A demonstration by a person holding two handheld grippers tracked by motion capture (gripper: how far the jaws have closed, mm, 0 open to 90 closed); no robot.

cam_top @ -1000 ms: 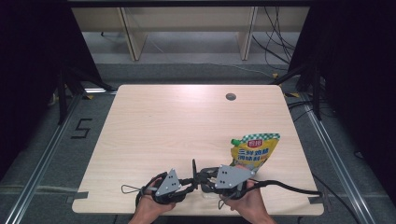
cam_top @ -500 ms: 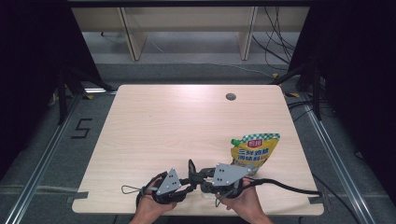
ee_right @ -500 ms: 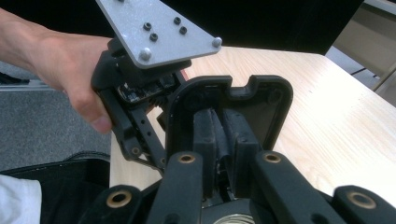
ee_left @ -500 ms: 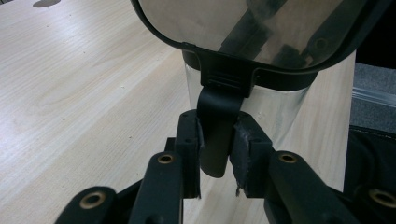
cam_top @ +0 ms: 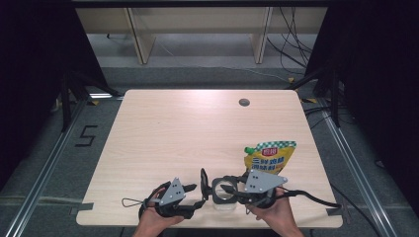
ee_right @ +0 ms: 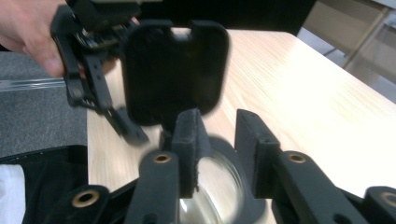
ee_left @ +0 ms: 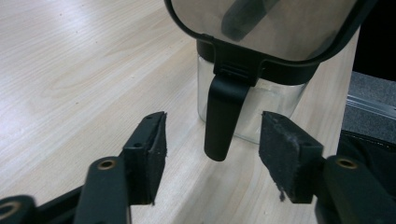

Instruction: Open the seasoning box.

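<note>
The wooden table (cam_top: pixel 163 133) lies mostly bare across its far and left stretches, with a small round hole (cam_top: pixel 244 102) near the far edge. A yellow sauce pouch (cam_top: pixel 269 157) with a green cap lies flat toward the right side, well in from the right edge and just beyond the right gripper (cam_top: pixel 236 189). A clear glass jar (cam_top: pixel 223 193) with a black rim stands close to the near edge, between the two grippers, its hinged black-framed lid (cam_top: pixel 204 177) raised upright on the left side. In the left gripper view the lid (ee_left: pixel 261 28) leans overhead, and its black latch tab (ee_left: pixel 224 116) hangs down in front of the jar (ee_left: pixel 247 112). The left gripper (ee_left: pixel 212 151) has its jaws spread wide on either side of that tab, touching nothing. In the right gripper view the right gripper (ee_right: pixel 217 149) sits over the jar's rim (ee_right: pixel 219 182); its jaws stand a little apart, one seeming to be inside the mouth and one outside, but blur hides whether they press the rim. Both hands (cam_top: pixel 158 222) rest at the table's near edge.
</note>
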